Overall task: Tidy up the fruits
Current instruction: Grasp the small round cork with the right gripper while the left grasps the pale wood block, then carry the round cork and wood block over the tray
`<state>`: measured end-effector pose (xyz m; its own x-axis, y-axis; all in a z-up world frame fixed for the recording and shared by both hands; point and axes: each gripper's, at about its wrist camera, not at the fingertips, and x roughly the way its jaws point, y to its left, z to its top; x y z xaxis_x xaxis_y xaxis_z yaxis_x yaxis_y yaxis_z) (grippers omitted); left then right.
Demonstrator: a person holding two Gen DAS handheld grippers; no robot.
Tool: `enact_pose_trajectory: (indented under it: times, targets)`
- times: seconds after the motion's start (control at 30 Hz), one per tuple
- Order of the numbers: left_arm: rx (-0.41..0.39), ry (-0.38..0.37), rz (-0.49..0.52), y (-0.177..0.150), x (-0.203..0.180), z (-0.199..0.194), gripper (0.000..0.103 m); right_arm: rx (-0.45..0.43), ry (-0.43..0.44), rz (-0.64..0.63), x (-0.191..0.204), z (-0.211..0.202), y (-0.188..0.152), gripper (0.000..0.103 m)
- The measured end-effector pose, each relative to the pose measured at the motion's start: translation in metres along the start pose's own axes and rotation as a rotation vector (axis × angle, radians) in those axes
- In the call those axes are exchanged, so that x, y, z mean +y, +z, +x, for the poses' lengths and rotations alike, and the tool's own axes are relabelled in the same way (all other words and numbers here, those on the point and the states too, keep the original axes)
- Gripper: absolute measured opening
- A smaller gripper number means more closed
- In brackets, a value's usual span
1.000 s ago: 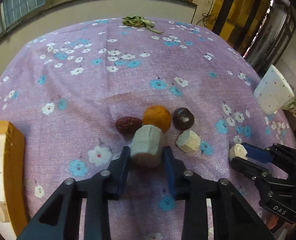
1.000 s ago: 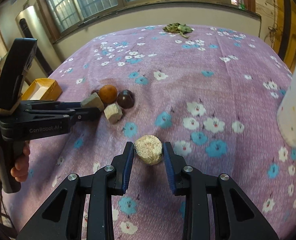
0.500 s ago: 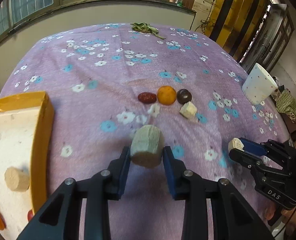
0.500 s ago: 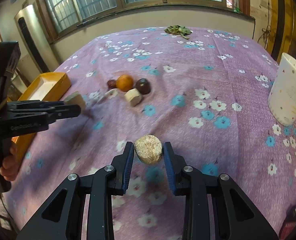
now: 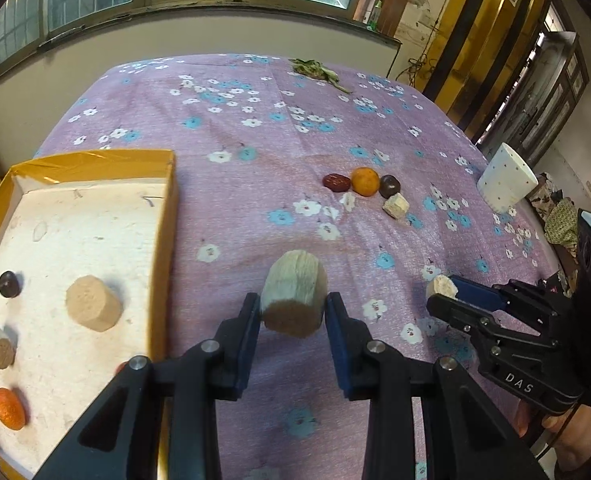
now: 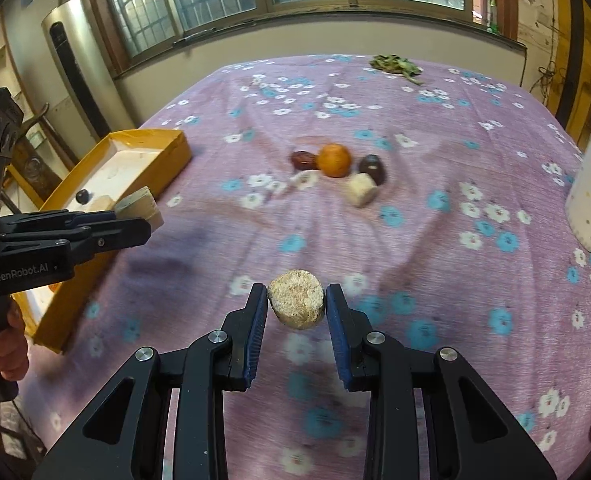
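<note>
My left gripper is shut on a pale cylindrical fruit chunk, held above the cloth just right of the yellow tray. The tray holds a tan chunk, a dark fruit, an orange and others. My right gripper is shut on a round beige chunk above the cloth. On the cloth lie a red date, an orange, a dark fruit and a pale chunk.
A white dotted cup stands at the table's right edge. Green leaves lie at the far side. The table is covered by a purple flowered cloth. A silver appliance stands beyond the table in the right wrist view.
Both grippers have pulled back from the fruit group and shifted left, each still holding its chunk. The yellow tray has come fully into the left wrist view.
</note>
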<state>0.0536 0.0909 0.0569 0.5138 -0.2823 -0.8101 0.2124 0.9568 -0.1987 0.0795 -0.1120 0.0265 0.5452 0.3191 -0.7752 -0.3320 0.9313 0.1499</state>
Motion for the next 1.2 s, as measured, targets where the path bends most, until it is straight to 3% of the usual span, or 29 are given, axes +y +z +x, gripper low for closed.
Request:
enact_pose_trajectory:
  times: [0.7, 1.2]
  targets:
    - [-0.077, 0.095, -0.127, 0.014, 0.116, -0.051, 0.036, -0.032, 0.098, -0.165, 0.119, 0.034, 0.072, 0.029]
    - [-0.051, 0.217, -0.206, 0.027, 0.208, -0.047, 0.036, 0.036, 0.156, -0.253, 0.201, 0.105, 0.111, 0.029]
